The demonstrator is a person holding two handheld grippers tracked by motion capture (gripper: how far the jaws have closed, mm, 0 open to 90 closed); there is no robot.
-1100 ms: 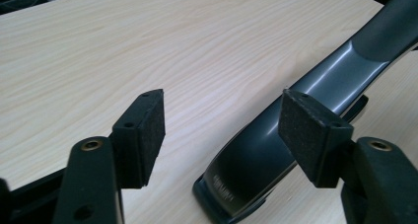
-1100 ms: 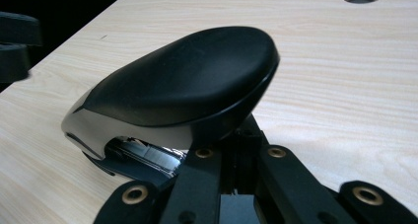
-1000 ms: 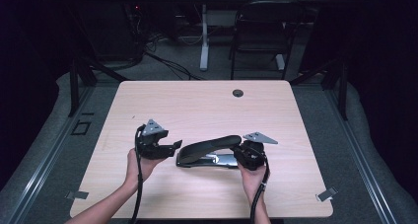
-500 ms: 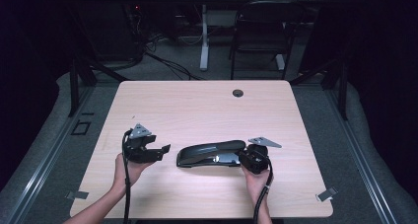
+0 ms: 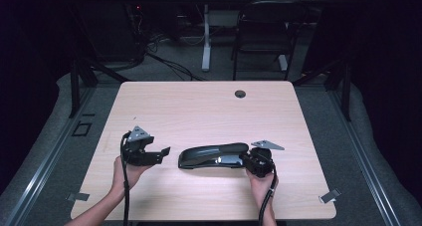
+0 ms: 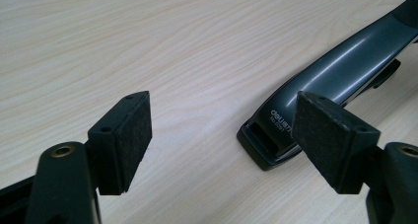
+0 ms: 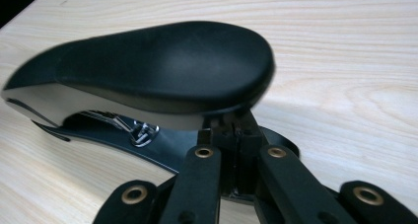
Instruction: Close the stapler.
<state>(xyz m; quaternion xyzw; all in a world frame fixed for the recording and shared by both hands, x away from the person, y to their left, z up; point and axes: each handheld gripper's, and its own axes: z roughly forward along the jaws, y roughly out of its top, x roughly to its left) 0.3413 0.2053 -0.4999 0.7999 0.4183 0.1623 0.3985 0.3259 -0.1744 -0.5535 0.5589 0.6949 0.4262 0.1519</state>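
A black stapler (image 5: 214,155) lies flat on the wooden table (image 5: 199,106), its front end pointing left. My right gripper (image 5: 247,160) is shut on its rear end; in the right gripper view the jaws (image 7: 236,135) close tightly on the hinge under the stapler's rounded top (image 7: 148,71). My left gripper (image 5: 164,154) is held a little to the left of the stapler's front, apart from it. Its jaws have just been opening, and nothing is between the pads (image 6: 222,130). The stapler's nose (image 6: 335,71) lies beyond the right pad.
A round cable hole (image 5: 240,93) sits near the table's far edge. Behind the table stand a dark chair (image 5: 261,32) and a white desk leg (image 5: 205,37) with cables on the floor. Bare wood lies ahead of both grippers.
The left gripper has drawn away leftward from the stapler's front end and its jaws stand wider. The right gripper has sunk, and the stapler now lies flat instead of raised.
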